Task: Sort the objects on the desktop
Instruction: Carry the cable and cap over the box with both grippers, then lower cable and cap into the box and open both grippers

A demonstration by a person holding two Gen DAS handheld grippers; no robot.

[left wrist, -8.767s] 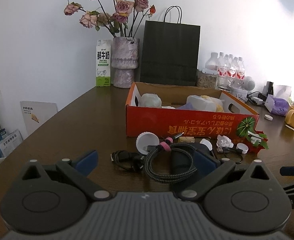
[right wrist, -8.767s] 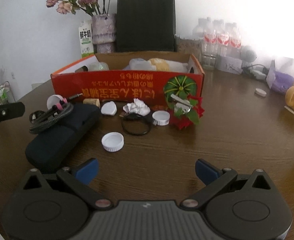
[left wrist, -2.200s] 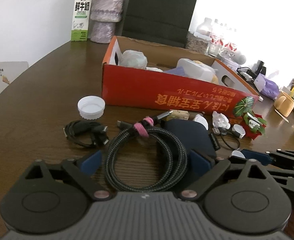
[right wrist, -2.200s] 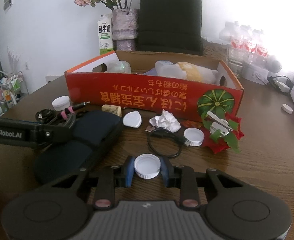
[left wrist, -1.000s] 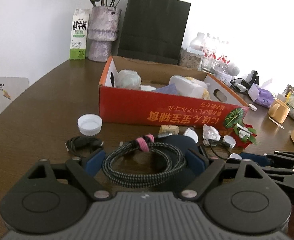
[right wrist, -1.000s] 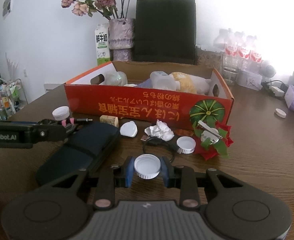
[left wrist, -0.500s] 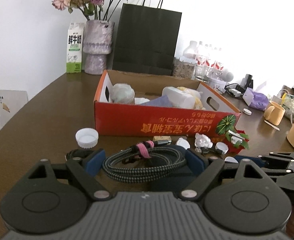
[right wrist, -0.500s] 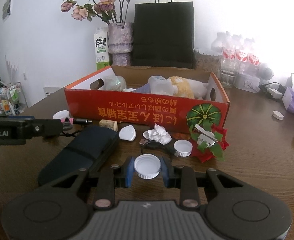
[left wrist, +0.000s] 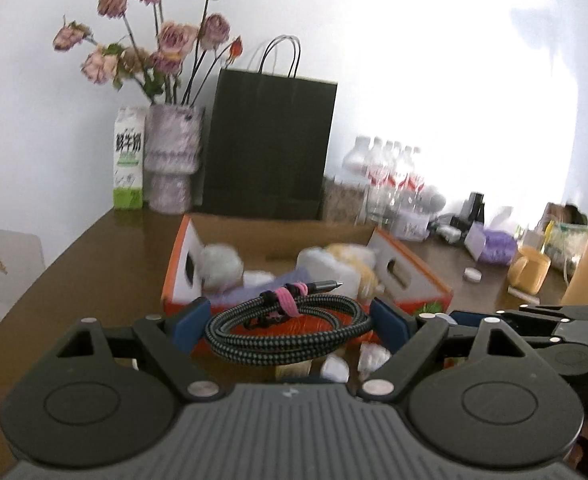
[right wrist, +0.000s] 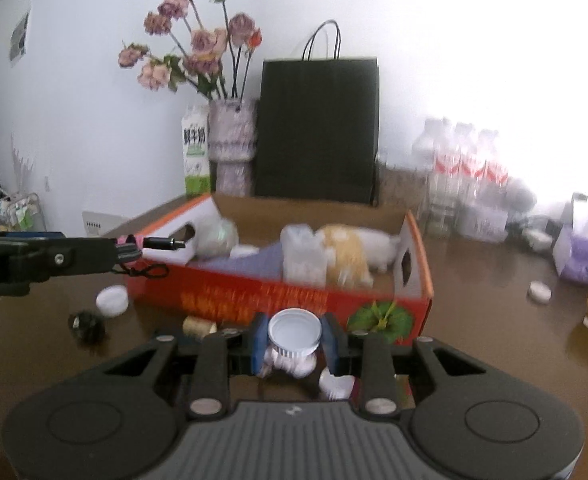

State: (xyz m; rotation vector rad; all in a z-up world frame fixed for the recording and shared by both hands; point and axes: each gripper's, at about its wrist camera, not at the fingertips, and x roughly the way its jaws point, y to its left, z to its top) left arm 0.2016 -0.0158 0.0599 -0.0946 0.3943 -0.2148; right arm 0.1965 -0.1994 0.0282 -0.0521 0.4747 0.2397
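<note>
My left tongs (left wrist: 290, 326) stand wide and grasp a coiled braided cable (left wrist: 290, 332) bound with a pink strap, its blue pads pressed against either side of the coil; the coil hangs clear of the desk (left wrist: 94, 264), in front of the red cardboard box (left wrist: 410, 276). My right tongs (right wrist: 294, 338) are clenched on a white bottle cap (right wrist: 294, 330), open side facing me, also lifted off the desk just before the box's printed front wall. The box sits toward the desk's far edge and holds a plastic jar, crumpled bags and other blurred things. On the desk by the box's near left corner lie another white cap (right wrist: 112, 301), a cork (right wrist: 199, 326) and a small dark bundle of cord (right wrist: 87, 324). Along the far edge stand a milk carton (right wrist: 195, 150), a vase of dried roses (right wrist: 230, 148), a black paper bag (right wrist: 318, 128) and water bottles (right wrist: 460, 168).
</note>
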